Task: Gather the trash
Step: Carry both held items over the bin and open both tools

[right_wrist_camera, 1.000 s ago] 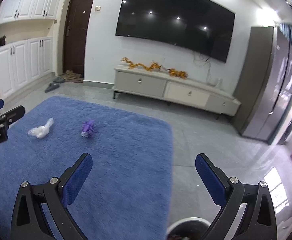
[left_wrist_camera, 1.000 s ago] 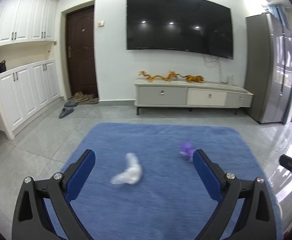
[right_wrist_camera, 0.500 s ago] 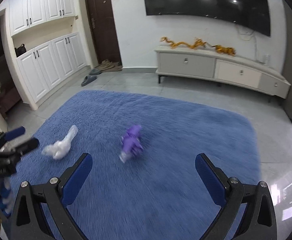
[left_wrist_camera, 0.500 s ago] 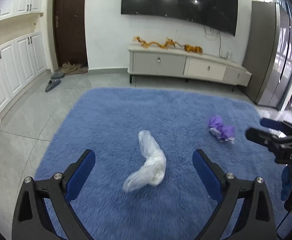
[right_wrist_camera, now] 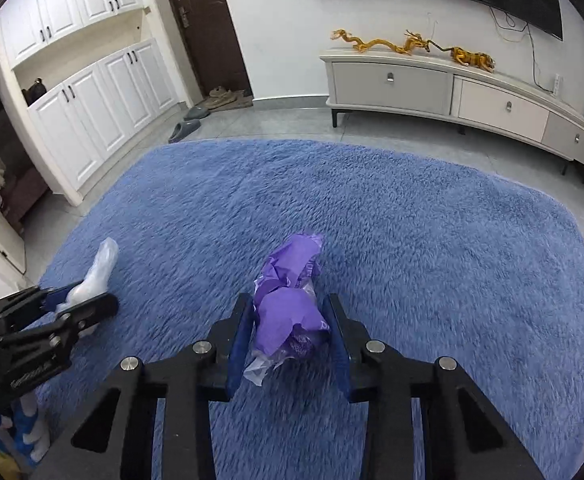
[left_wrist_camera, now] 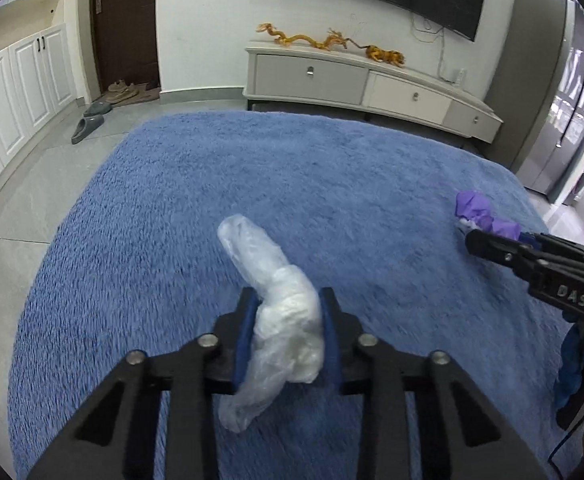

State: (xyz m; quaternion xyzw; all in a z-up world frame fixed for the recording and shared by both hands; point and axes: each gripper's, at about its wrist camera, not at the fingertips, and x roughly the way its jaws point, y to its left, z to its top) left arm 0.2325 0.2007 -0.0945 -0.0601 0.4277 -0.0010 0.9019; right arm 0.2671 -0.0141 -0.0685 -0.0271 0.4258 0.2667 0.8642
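Trash lies in two pieces on a shaggy blue rug (left_wrist_camera: 332, 184) spread over a grey tiled floor (left_wrist_camera: 19, 208), and each piece sits between a pair of tongs.

From the left wrist view, the left tongs (left_wrist_camera: 287, 300) are closing, their blue-padded fingers (left_wrist_camera: 245, 332) pressing on either side of a crumpled clear plastic bag (left_wrist_camera: 287, 320). The bag's thick bunched middle fills the gap between the pads; one twisted end runs up and to the left over the rug, the other hangs out below the fingers toward the camera. It rests on the rug near the edge closest to the camera.

From the right wrist view, the right tongs (right_wrist_camera: 289, 308) are closing as well, with a crumpled purple plastic wrapper (right_wrist_camera: 292, 316) between the blue pads (right_wrist_camera: 239, 340). The left pad touches the wrapper; whether the right pad does is hard to tell. A scrap of clear film sticks out at the wrapper's lower left. The wrapper lies near the middle of the rug, its far end reaching past the fingertips.

Each pair of tongs shows at the edge of the other's view, so the two pieces lie near one another, the clear bag on the left and the purple wrapper on the right.

Beyond the rug stands a low white media cabinet (right_wrist_camera: 452, 88) against the wall, with golden dragon figurines (right_wrist_camera: 392, 44) on top.
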